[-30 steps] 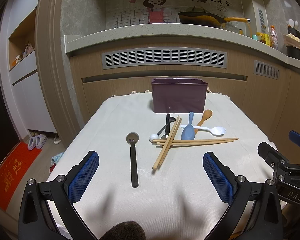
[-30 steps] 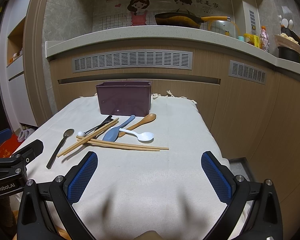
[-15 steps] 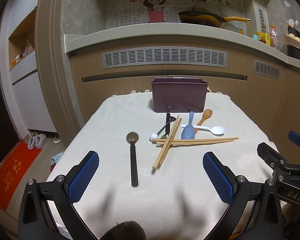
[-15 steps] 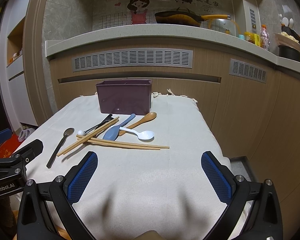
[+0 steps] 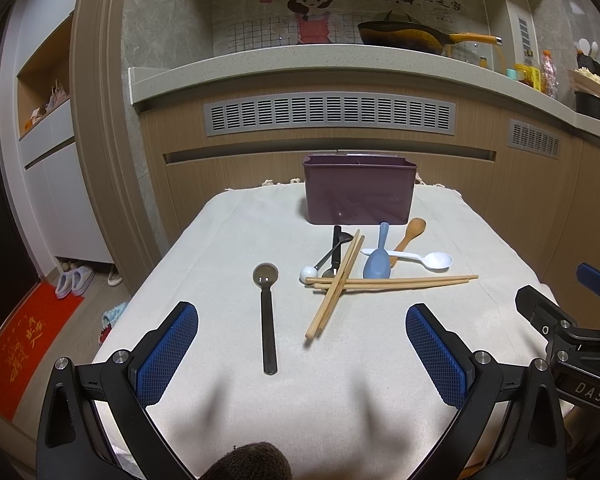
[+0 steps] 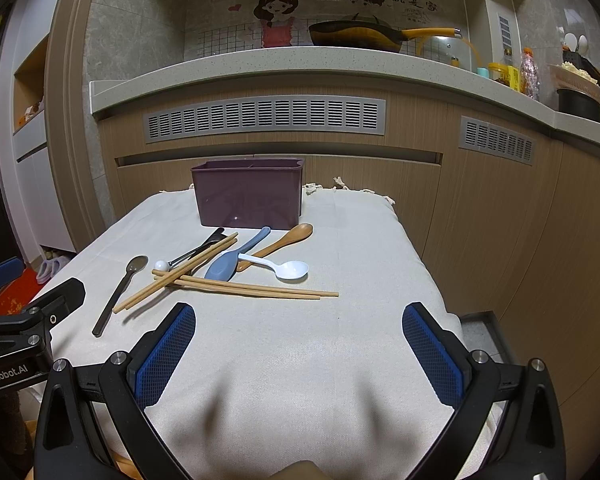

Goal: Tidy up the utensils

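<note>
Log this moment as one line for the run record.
left gripper: open, empty | right gripper: open, empty | purple box: at table's far end | spoons, chopsticks: loose on cloth | dark spoon: alone, nearest left gripper

Counted on the cloth: four chopsticks [image 5: 392,282], crossed in two pairs. Spoons [image 5: 265,312] number five. One purple bin [image 5: 358,196].

Both wrist views face the purple bin [image 5: 359,189] across one table [image 6: 300,340].

Purple bin [image 5: 359,192] interior hidden behind its wall
</note>
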Action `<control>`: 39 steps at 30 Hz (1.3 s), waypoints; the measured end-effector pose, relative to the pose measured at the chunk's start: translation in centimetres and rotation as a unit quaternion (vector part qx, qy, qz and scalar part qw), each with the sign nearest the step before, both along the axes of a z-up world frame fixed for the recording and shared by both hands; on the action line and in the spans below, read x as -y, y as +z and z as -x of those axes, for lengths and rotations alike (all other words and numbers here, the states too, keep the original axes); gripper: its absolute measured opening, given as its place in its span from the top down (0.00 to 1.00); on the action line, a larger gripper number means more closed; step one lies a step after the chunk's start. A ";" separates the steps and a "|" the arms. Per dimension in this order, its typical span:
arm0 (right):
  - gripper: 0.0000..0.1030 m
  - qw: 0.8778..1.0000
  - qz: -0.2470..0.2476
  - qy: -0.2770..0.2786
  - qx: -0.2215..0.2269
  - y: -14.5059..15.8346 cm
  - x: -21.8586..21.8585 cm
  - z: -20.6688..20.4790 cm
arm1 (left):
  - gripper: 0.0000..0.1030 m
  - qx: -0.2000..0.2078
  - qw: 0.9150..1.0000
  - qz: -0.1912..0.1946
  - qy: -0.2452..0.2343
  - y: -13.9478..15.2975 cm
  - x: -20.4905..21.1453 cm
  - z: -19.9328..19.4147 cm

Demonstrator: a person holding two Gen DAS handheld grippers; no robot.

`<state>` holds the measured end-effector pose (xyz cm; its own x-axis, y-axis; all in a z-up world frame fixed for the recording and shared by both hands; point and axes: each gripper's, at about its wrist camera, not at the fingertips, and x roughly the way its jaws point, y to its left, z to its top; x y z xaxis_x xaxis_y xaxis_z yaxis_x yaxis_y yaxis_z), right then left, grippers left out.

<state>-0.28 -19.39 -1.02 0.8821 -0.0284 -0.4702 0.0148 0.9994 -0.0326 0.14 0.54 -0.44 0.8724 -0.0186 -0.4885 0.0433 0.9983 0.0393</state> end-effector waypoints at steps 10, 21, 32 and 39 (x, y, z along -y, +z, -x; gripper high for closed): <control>0.00 1.000 0.011 0.001 0.007 0.2 0.3 -0.9 | 0.00 -0.015 1.000 0.005 -0.005 0.0 0.0 -1.7; 0.00 0.999 0.039 0.016 0.014 1.3 0.4 -5.0 | 0.00 -0.035 0.999 0.011 -0.001 0.2 -1.8 -6.1; 0.00 0.997 0.054 0.048 -0.015 0.8 -1.2 -10.9 | 0.00 -0.084 0.994 0.052 -0.042 -1.2 -6.7 -12.0; 0.00 0.996 0.056 0.061 -0.035 -0.2 -2.0 -12.8 | 0.25 -0.153 0.988 0.029 -0.010 -4.0 -6.8 -16.3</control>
<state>12.50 -17.34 -1.24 0.8474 0.0210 -0.5306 -0.1122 0.9837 -0.1402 16.47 7.31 -4.42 0.6832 -0.0695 -0.7270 0.0636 0.9973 -0.0356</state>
